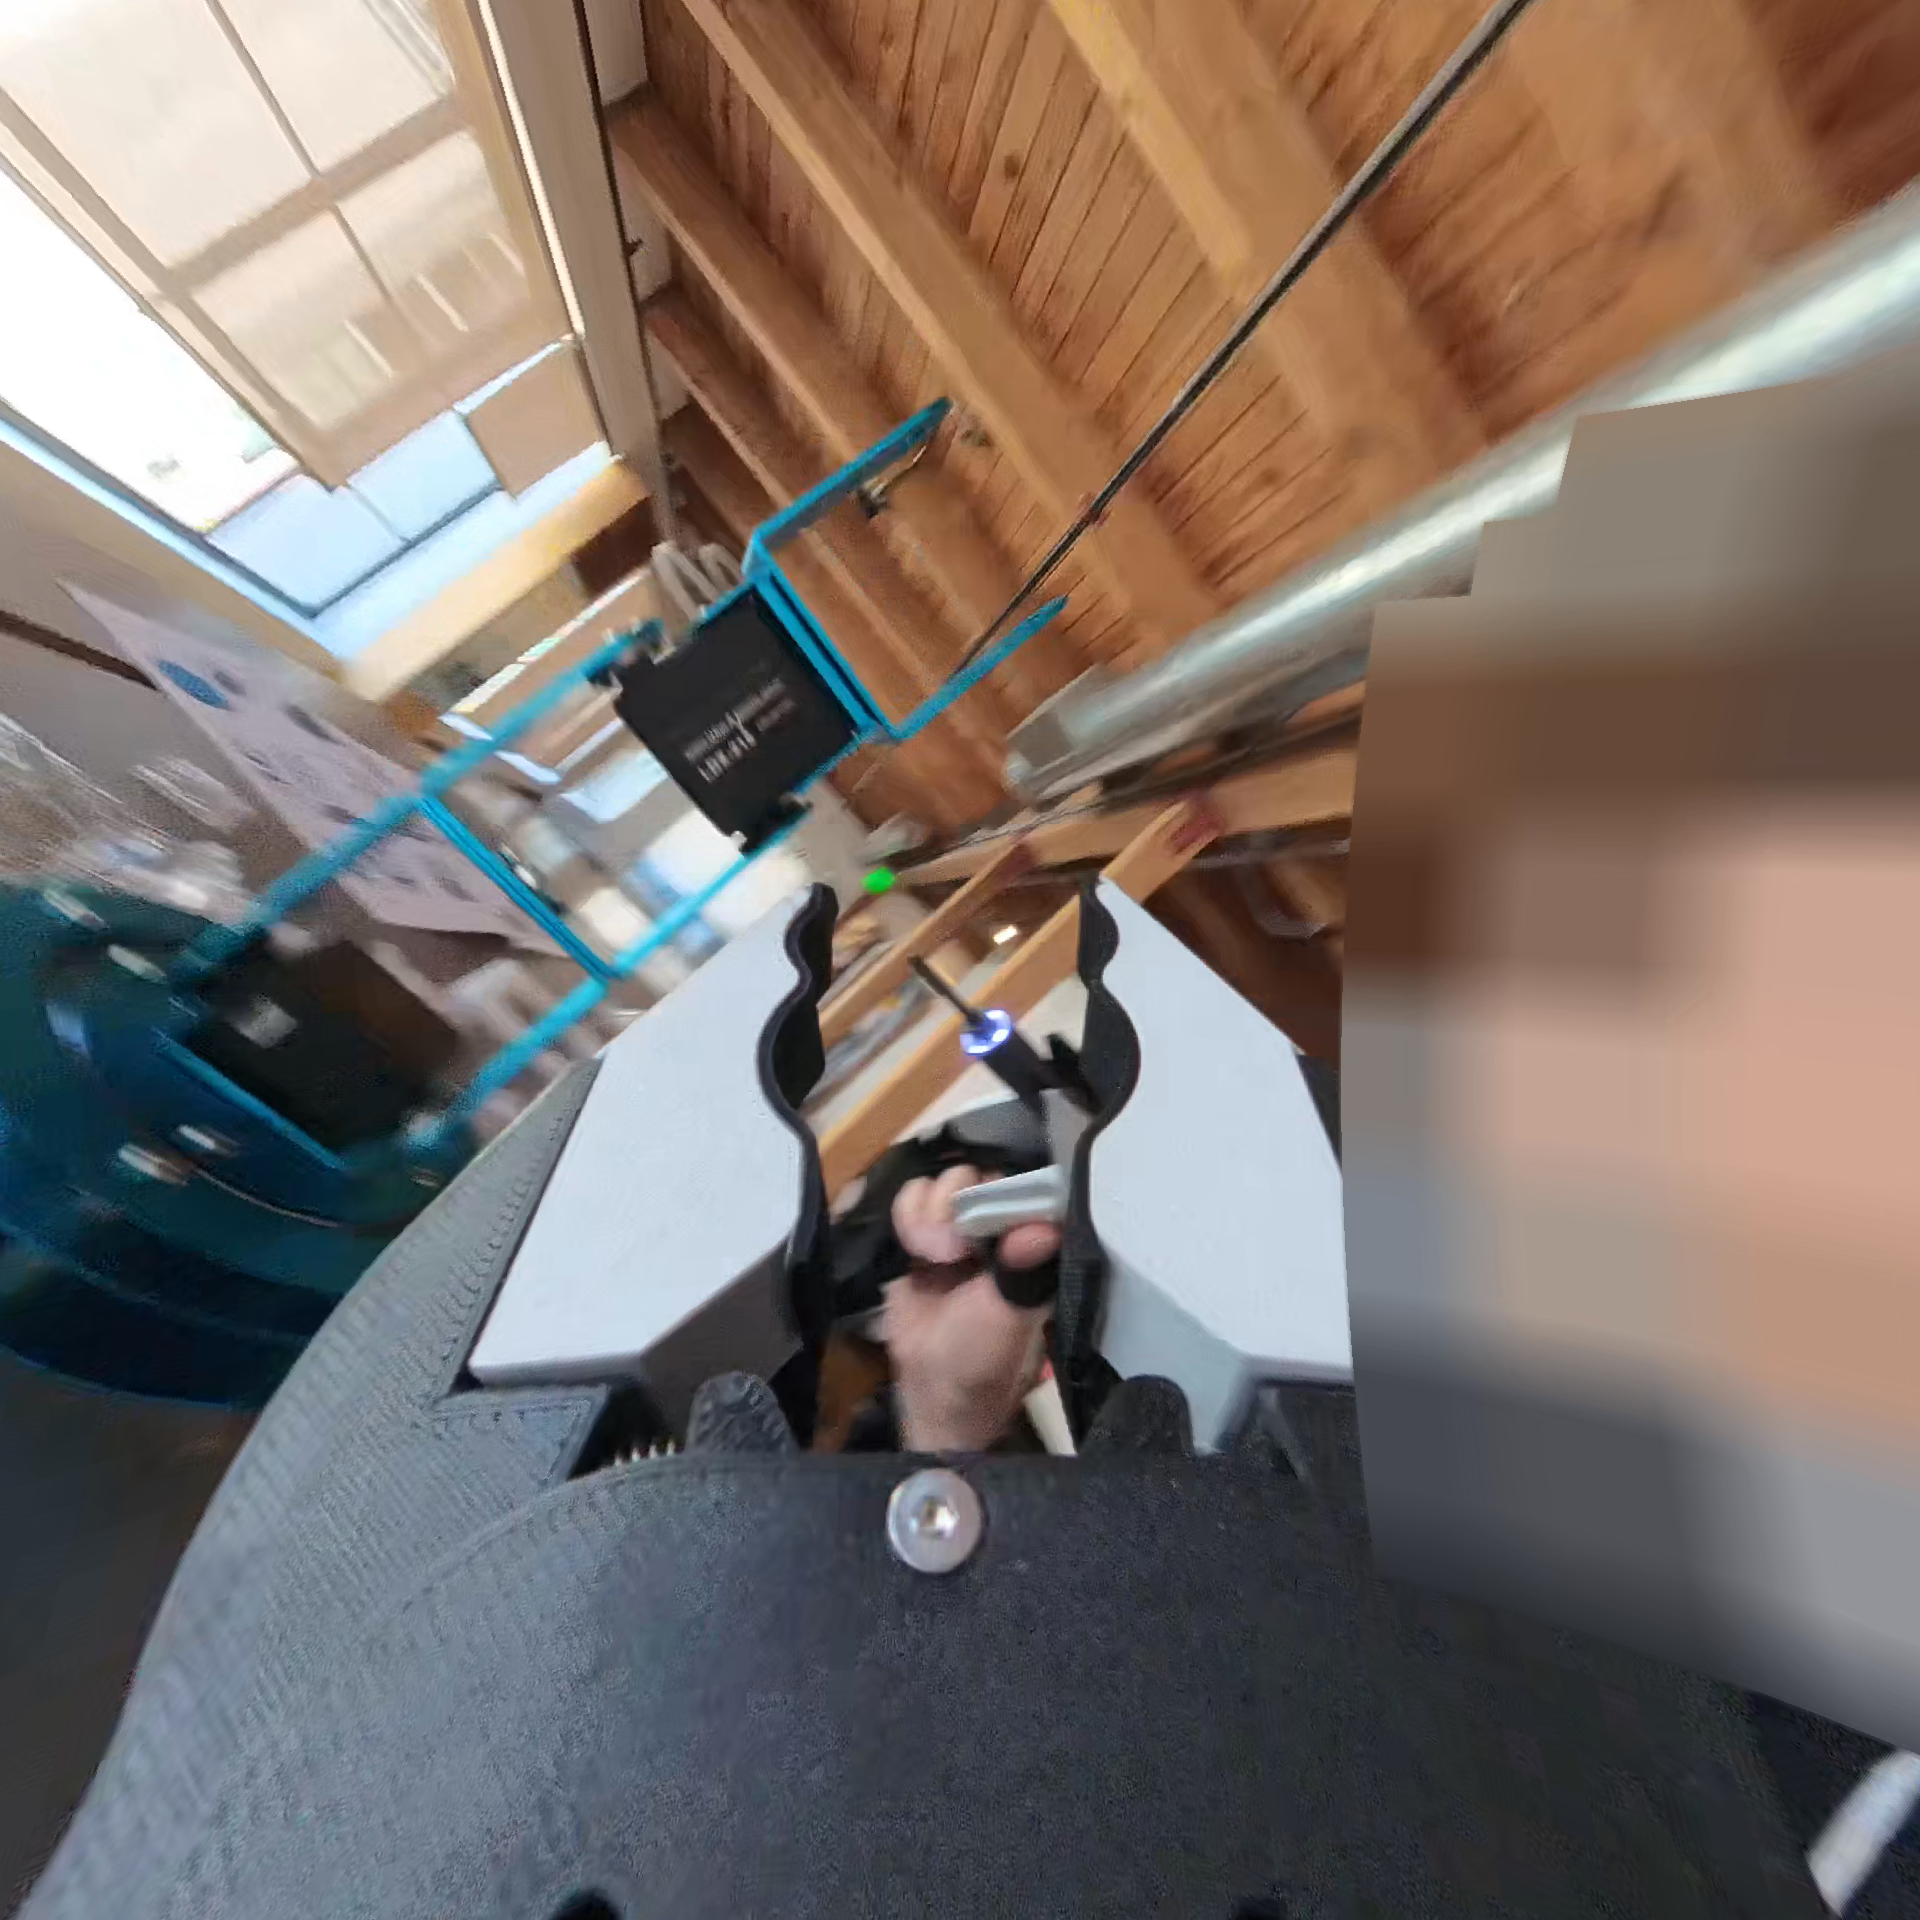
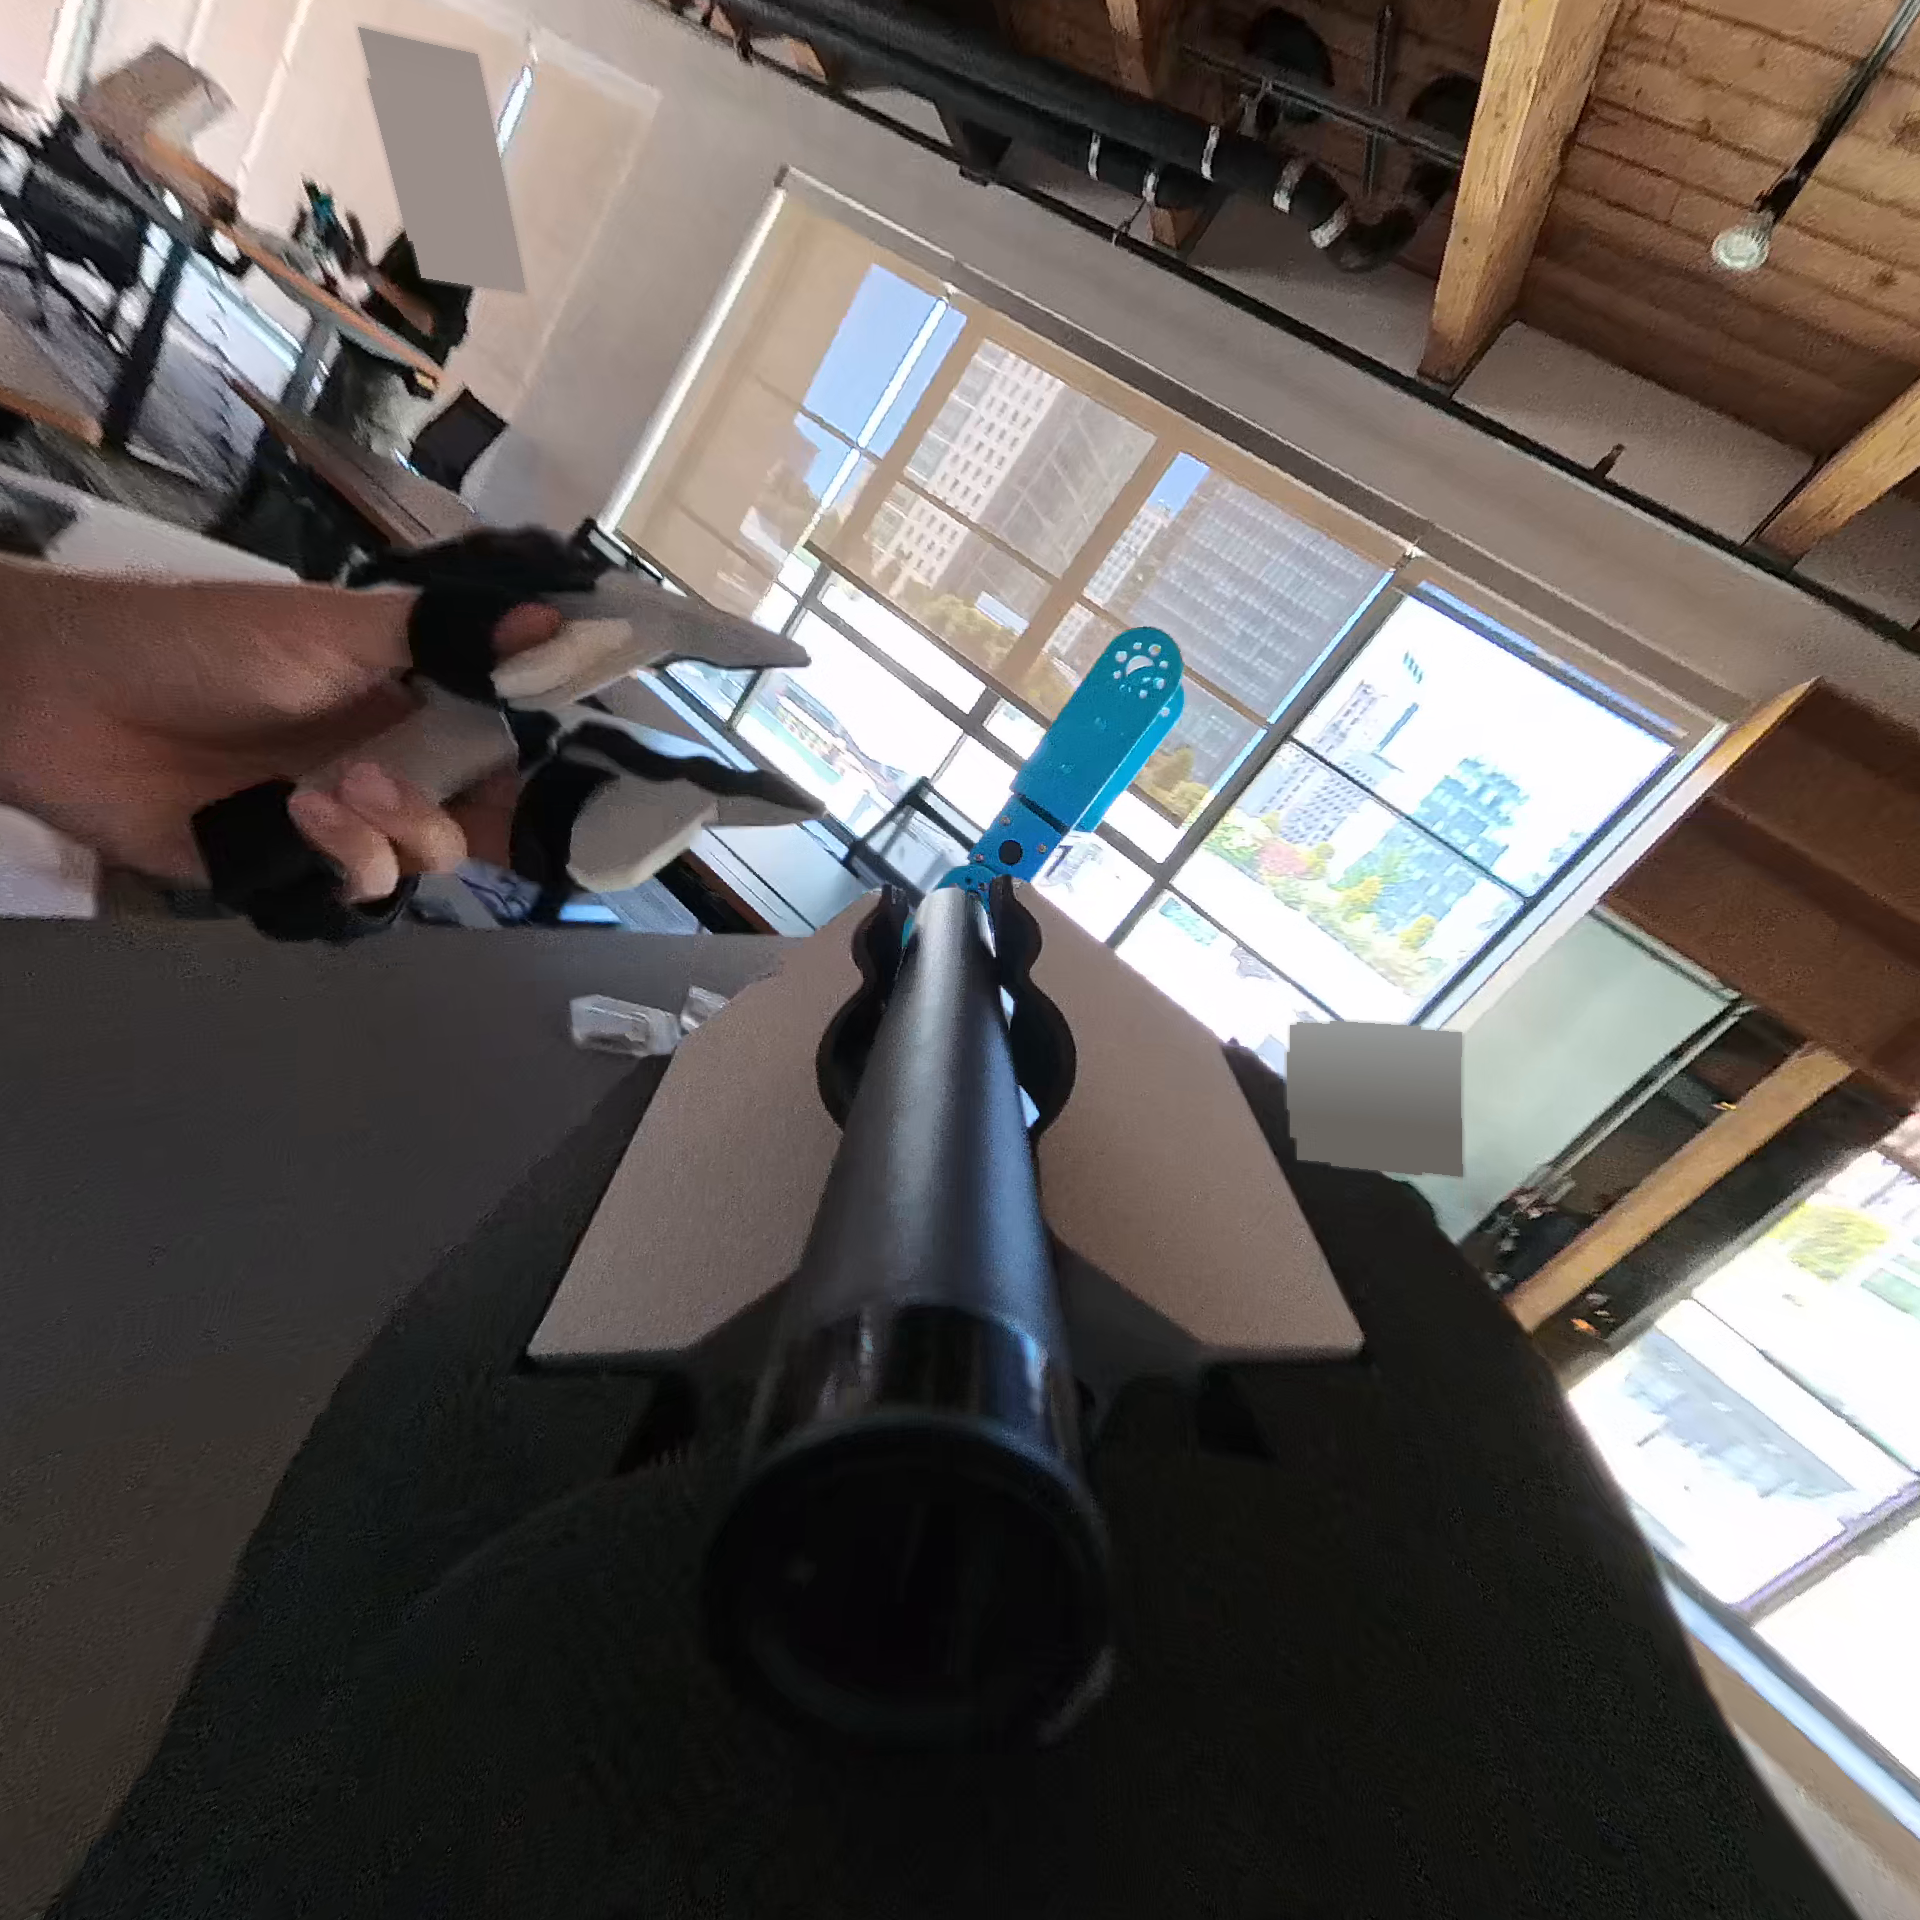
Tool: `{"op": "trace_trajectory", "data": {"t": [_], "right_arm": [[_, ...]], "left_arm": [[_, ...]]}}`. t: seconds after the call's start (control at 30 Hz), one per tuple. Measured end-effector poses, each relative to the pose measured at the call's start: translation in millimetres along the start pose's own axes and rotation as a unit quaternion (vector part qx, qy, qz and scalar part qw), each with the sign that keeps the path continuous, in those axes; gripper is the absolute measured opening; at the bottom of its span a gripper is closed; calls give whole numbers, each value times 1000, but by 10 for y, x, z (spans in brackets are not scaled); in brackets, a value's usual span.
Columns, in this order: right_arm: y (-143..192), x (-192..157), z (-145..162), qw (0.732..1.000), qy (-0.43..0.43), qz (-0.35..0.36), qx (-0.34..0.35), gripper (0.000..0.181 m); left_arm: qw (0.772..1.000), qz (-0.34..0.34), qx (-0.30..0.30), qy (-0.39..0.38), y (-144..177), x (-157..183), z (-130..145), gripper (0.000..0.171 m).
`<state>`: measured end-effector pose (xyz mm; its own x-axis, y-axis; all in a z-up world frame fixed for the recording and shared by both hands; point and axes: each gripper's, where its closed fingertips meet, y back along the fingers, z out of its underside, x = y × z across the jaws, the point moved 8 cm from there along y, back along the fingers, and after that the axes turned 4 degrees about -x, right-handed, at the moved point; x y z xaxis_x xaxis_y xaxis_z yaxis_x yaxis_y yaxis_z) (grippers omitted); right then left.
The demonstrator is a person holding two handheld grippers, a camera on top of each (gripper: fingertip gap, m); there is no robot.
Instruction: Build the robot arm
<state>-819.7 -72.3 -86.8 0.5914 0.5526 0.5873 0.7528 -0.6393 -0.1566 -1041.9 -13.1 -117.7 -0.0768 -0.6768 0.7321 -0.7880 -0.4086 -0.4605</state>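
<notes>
1. Left tongs (image 1: 951, 935) point upward, fingers parted with a gap between them.
2. Right tongs (image 2: 940, 914) are closed around a dark cylinder (image 2: 935, 1143).
3. A gloved hand (image 2: 312, 810) grips the left tongs' handle.

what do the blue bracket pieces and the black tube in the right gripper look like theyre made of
Blue bracket: probably thin anodised metal, given its flat plate, drilled holes and satin sheen. Black tube, clamped in the right gripper: smooth, semi-gloss, with a glossier end band; coated metal or plastic, cannot tell which.
</notes>
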Motion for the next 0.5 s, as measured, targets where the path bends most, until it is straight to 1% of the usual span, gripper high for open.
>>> {"op": "trace_trajectory", "data": {"t": [0.07,0.1,0.13,0.17,0.23,0.27,0.3,0.4,0.5], "right_arm": [[-48,3,10,1000,24,3,-10,17],[-74,8,18,999,32,7,-12,17],[-99,10,26,999,38,11,-13,17],[-124,9,38,999,44,15,-13,17],[-173,6,57,998,55,30,-15,18],[-197,-1,60,998,60,34,-16,18],[-220,-15,63,997,63,34,-16,18],[-281,-47,82,997,68,35,-20,17],[-329,-53,106,997,68,42,-20,17]], "left_arm": [[994,-34,-39,-99,-42,-3,-154,53],[985,-54,-61,-154,-78,-10,-216,58],[973,-67,-80,-207,-126,-6,-264,64],[958,-78,-100,-258,-180,-6,-293,67],[919,-126,-145,-345,-278,-104,-317,81],[904,-140,-163,-370,-321,-163,-315,84],[895,-143,-180,-382,-363,-214,-303,84],[880,-146,-209,-401,-472,-344,-275,87],[873,-146,-219,-411,-545,-410,-282,82]]}}
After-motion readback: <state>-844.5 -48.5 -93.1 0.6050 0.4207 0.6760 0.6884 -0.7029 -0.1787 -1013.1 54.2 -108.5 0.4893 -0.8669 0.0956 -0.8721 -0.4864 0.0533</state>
